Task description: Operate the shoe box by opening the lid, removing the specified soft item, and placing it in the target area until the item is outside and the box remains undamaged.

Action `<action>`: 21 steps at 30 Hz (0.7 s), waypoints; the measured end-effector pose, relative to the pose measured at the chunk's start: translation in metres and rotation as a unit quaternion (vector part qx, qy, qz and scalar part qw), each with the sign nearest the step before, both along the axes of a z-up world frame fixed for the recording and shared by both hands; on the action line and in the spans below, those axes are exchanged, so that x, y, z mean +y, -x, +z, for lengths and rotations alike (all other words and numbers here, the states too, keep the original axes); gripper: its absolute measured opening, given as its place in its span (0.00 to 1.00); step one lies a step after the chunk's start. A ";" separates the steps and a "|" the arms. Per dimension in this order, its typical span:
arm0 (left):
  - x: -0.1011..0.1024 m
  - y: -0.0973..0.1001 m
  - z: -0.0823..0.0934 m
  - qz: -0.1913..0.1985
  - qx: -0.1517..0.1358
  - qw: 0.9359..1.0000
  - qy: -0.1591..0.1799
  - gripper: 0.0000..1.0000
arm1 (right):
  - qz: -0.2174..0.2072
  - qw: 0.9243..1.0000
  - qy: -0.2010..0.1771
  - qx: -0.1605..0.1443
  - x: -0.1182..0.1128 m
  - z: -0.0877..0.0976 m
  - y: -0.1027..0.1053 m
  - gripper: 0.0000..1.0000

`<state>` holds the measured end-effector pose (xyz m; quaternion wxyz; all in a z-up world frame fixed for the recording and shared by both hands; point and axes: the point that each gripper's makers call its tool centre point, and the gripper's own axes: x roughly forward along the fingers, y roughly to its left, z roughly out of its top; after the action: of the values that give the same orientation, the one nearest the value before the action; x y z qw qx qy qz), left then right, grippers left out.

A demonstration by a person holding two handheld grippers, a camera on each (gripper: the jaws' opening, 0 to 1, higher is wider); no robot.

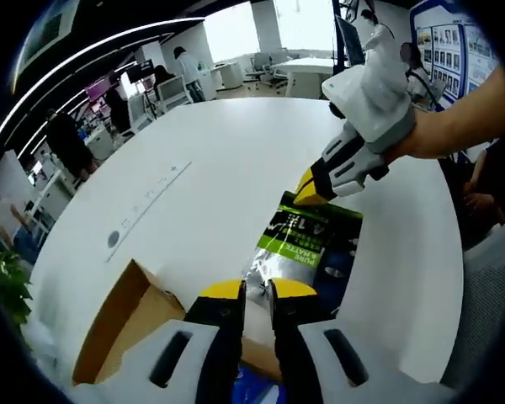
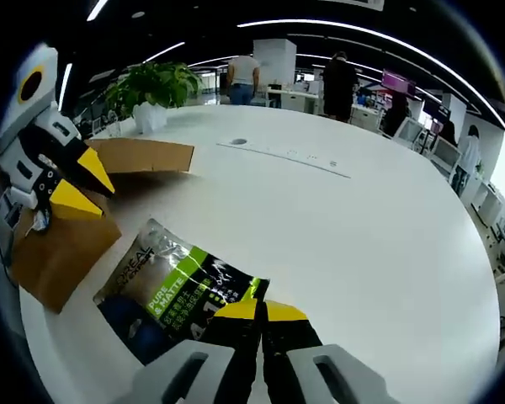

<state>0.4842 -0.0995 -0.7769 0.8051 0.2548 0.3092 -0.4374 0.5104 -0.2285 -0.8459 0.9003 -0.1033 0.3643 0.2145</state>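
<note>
Item: pouch (image 2: 181,290), soft, green, black and silver, seen lying flat on the white table (image 2: 362,219), outside the box (image 2: 63,244). In the right gripper view it is set at lower centre, its long axis running from upper left to lower right, the lower right end pinched between the right gripper (image 2: 261,313) fingers, which are closed narrow upon it. In the left gripper view the pouch (image 1: 307,244) is placed centre right, its far end under the same gripper (image 1: 307,192), its near end just beyond the left gripper (image 1: 257,290), whose fingers are drawn nearly together; whether anything is held there cannot be told. The right gripper is judged the one in charge of placement. The cardboard box (image 1: 122,324), open, is cut off at lower left; its lid and interior are not made out. Pouch lettering is too small to read fully.
</note>
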 end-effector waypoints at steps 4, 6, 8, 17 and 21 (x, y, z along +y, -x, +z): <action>0.009 -0.001 0.005 0.011 -0.001 1.000 0.008 0.10 | -0.018 1.000 -0.008 0.005 -0.001 0.001 -0.003 0.00; 0.015 -0.001 0.007 0.017 -0.002 1.000 0.011 0.10 | -0.025 1.000 -0.010 0.009 -0.002 0.000 -0.002 0.00; 0.022 -0.001 0.010 0.025 -0.004 1.000 0.015 0.10 | -0.026 1.000 -0.005 0.010 -0.003 -0.001 -0.001 0.00; 0.049 0.003 0.019 0.061 0.000 0.998 0.035 0.11 | -0.032 0.999 -0.003 0.018 -0.005 -0.001 0.001 0.00; 0.058 0.005 0.023 0.076 -0.001 0.996 0.046 0.11 | -0.031 0.999 0.005 0.020 -0.009 -0.002 0.000 0.00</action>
<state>0.4792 -0.0411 -0.7536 0.8470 0.1939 0.3063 -0.3889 0.5103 -0.2374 -0.8484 0.8986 -0.0926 0.3861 0.1868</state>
